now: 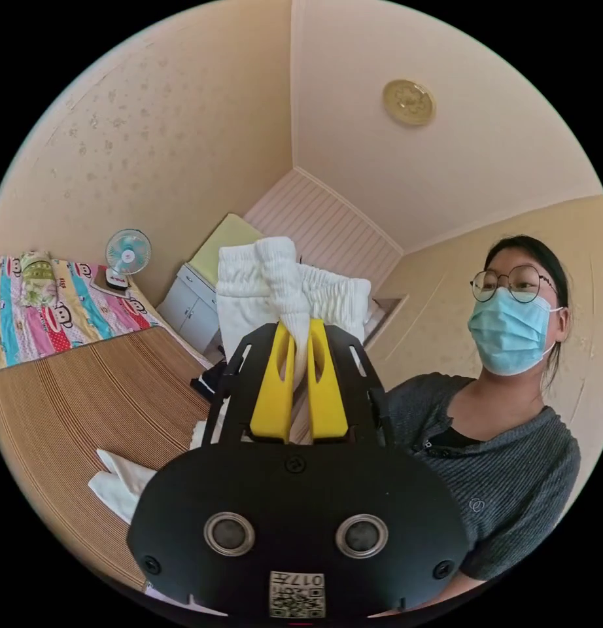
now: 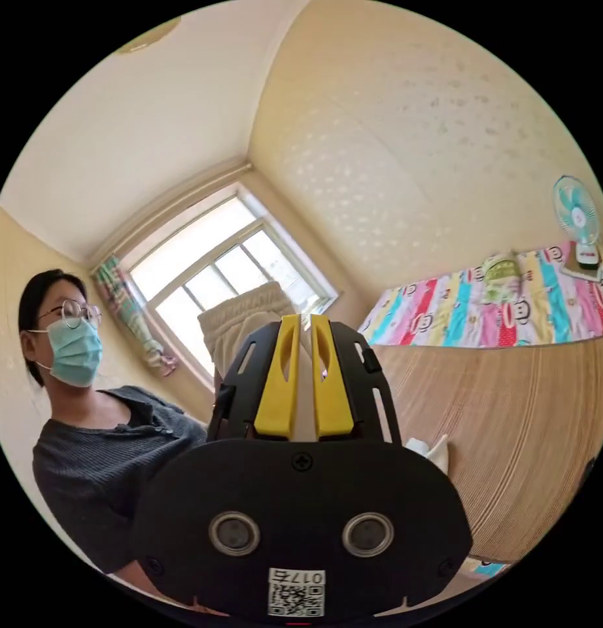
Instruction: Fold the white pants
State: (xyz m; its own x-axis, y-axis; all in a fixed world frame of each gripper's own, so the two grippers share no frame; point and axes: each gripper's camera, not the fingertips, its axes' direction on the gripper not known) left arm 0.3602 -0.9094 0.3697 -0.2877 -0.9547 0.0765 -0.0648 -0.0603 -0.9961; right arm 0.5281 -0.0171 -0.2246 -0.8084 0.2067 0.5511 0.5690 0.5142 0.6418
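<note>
In the left gripper view the white pants (image 1: 275, 288) hang lifted in the air, their gathered waistband bunched above my left gripper (image 1: 300, 327), whose yellow jaws are shut on the cloth. A lower part of the pants (image 1: 118, 484) trails on the woven mat. In the right gripper view the waistband of the pants (image 2: 242, 320) rises behind my right gripper (image 2: 299, 322), and white cloth fills the narrow gap between its yellow jaws, which are shut on it. A white corner of cloth (image 2: 432, 450) rests on the mat beside the gripper.
A brown woven mat (image 1: 86, 405) covers the bed, with a striped colourful sheet (image 2: 471, 314) and a small fan (image 1: 126, 255) at its far end. A person in a grey top (image 1: 504, 471) stands close by. A white cabinet (image 1: 190, 304) and a window (image 2: 216, 268) are behind.
</note>
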